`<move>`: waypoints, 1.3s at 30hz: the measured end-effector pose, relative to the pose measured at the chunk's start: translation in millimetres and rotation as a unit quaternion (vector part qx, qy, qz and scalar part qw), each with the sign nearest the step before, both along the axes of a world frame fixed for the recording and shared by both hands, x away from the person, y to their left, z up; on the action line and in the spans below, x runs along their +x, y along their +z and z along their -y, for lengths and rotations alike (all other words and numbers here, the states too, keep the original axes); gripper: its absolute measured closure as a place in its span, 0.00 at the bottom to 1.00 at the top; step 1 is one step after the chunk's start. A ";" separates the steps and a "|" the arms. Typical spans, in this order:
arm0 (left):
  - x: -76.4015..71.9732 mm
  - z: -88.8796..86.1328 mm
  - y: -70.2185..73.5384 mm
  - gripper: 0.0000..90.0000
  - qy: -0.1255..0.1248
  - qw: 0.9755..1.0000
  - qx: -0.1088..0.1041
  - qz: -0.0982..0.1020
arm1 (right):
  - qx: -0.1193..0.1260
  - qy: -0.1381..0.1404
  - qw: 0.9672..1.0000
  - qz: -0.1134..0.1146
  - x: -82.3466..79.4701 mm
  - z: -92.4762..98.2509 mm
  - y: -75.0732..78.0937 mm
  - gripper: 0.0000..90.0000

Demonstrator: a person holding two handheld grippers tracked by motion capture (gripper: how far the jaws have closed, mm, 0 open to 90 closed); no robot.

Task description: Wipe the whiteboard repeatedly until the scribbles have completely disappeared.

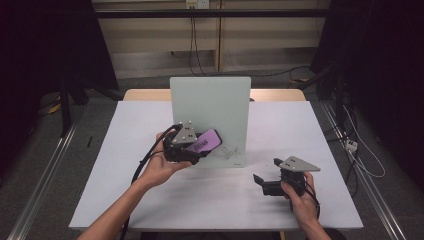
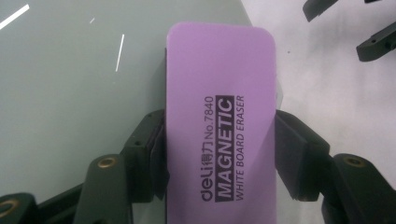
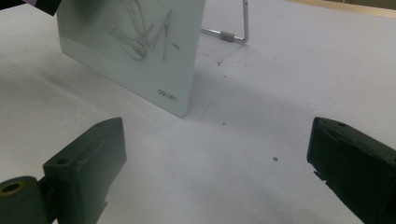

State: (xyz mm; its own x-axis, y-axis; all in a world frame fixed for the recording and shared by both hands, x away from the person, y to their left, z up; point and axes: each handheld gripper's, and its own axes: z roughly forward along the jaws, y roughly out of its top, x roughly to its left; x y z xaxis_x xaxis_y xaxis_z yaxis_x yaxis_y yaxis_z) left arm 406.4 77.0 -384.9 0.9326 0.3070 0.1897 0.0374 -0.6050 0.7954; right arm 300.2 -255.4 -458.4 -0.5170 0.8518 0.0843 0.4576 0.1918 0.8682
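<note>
A whiteboard (image 1: 210, 120) stands upright near the middle of the table (image 1: 125, 190), toward its far edge. An eraser (image 1: 205, 141) lies against the board's front, left of some scribbles (image 1: 227, 151) at its lower right corner. The right gripper (image 1: 260, 181) sits toward the table's near right corner.

On the purple eraser (image 2: 219, 126) I read "deli No.7840 MAGNETIC WHITE BOARD ERASER". On the whiteboard (image 3: 135, 51), at its lower corner, I read a small "deli" mark.
</note>
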 end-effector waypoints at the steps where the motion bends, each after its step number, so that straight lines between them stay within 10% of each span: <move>1: -1.4 1.8 -1.6 0.45 -0.001 1.000 0.004 0.002 | 0.000 0.000 1.000 0.000 0.1 -0.1 0.0 0.05; 39: -18.4 54.4 -44.4 0.45 -0.054 0.993 0.096 -0.041 | -0.003 0.002 1.000 0.000 -0.3 -0.4 0.0 0.05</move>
State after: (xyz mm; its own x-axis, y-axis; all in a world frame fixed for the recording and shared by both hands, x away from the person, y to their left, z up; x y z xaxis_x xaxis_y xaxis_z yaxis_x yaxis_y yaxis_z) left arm 388.0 22.6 -429.3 0.9729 0.1705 0.1563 0.0249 -0.7492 0.6619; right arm 299.9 -255.0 -458.4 -0.5197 0.8506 0.0796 0.4572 0.1982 0.8670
